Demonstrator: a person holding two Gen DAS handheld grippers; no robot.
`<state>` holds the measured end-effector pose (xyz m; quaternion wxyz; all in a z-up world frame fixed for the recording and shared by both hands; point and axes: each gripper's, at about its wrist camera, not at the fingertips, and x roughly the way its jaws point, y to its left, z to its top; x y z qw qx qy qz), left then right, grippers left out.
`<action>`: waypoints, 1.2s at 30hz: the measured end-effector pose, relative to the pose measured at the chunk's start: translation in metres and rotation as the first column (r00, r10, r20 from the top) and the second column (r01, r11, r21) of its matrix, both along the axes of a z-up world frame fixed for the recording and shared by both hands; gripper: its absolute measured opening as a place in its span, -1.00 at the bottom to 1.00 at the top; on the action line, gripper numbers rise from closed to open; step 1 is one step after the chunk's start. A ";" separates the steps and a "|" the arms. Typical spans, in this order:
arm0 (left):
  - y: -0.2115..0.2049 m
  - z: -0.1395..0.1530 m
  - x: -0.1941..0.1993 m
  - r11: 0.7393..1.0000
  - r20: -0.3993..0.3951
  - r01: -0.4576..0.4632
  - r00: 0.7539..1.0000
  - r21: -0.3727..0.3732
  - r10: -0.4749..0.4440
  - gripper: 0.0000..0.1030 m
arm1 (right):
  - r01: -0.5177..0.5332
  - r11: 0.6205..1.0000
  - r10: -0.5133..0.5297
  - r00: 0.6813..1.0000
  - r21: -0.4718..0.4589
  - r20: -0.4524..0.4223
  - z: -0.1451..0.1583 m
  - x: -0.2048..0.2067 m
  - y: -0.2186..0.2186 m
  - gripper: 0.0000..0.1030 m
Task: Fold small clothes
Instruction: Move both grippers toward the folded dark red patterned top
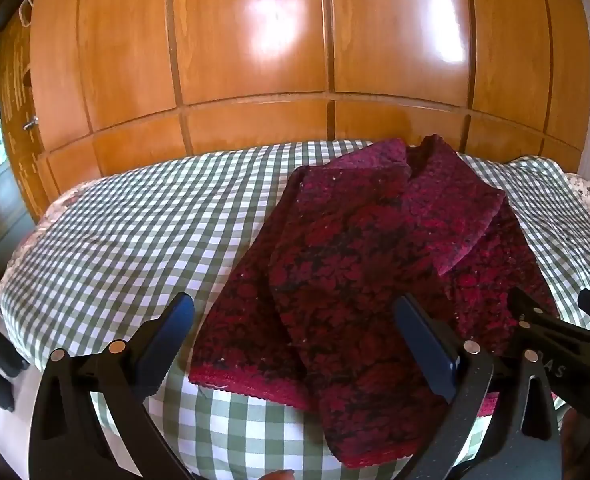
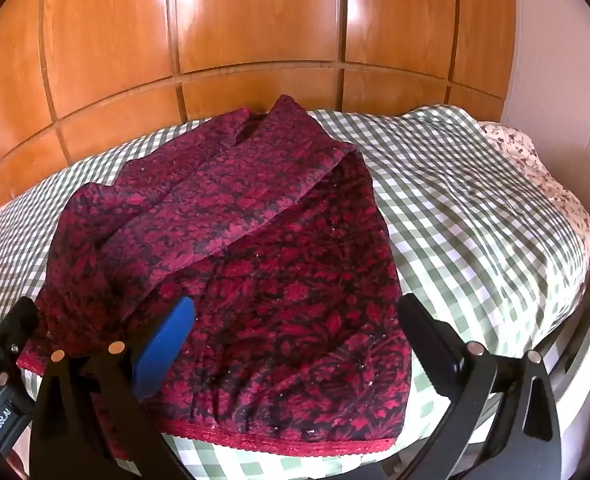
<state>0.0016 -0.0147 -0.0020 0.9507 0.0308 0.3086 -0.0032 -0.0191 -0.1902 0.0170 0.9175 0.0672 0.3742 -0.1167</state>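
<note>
Nearest to the cameras: two hand-held grippers, both hovering over the near edge of a bed, angled down. The left hand-held gripper point(image 1: 295, 344) has its jaws spread wide, nothing between them but air; the garment's near left portion lies below. The right hand-held gripper point(image 2: 299, 344) is likewise wide apart and empty, poised above the hem on the right side. Each shows black finger frames w/ blue pads.

Just beyond the fingertips lies the garment point(image 2: 255, 264), a dark red and black floral knit piece w/ a red scalloped hem point(image 2: 287, 444) along its near edge. It rests on a green-and-white checked bedsheet point(image 2: 455, 208), near the front of the bed. Its sides or sleeves look already folded inward, overlapping across the middle; exact layering is hard to tell.

Farther back: a floral pillow or cover point(image 2: 535, 168) at the bed's right end, then glossy wooden wardrobe doors point(image 1: 255, 40) filling the background.

Judgement: side folds seem done; the lengthwise fold is prob. next. That calls for lowering both grippers to the hem corners, pinching them, and carrying the hem toward the far end w/o dragging the folded layers apart.
</note>
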 end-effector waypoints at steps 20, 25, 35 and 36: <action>0.014 0.002 0.018 0.999 -0.040 -0.028 0.999 -0.045 0.026 0.93 | 0.014 1.000 -0.012 0.998 -0.021 0.058 0.029 0.026 -0.026 0.96; 0.016 0.004 0.024 0.998 -0.044 -0.035 0.998 -0.044 0.033 0.93 | 0.016 1.000 -0.016 1.000 0.010 0.011 0.010 0.013 -0.036 0.96; 0.011 0.016 0.031 0.999 -0.016 -0.015 1.000 -0.029 0.015 0.93 | 0.013 0.999 -0.014 1.000 0.039 0.008 0.006 0.022 -0.050 0.96; 0.009 0.016 0.033 0.999 -0.015 -0.013 1.000 -0.029 0.012 0.93 | 0.013 0.999 -0.013 1.000 0.044 0.015 0.008 0.022 -0.052 0.96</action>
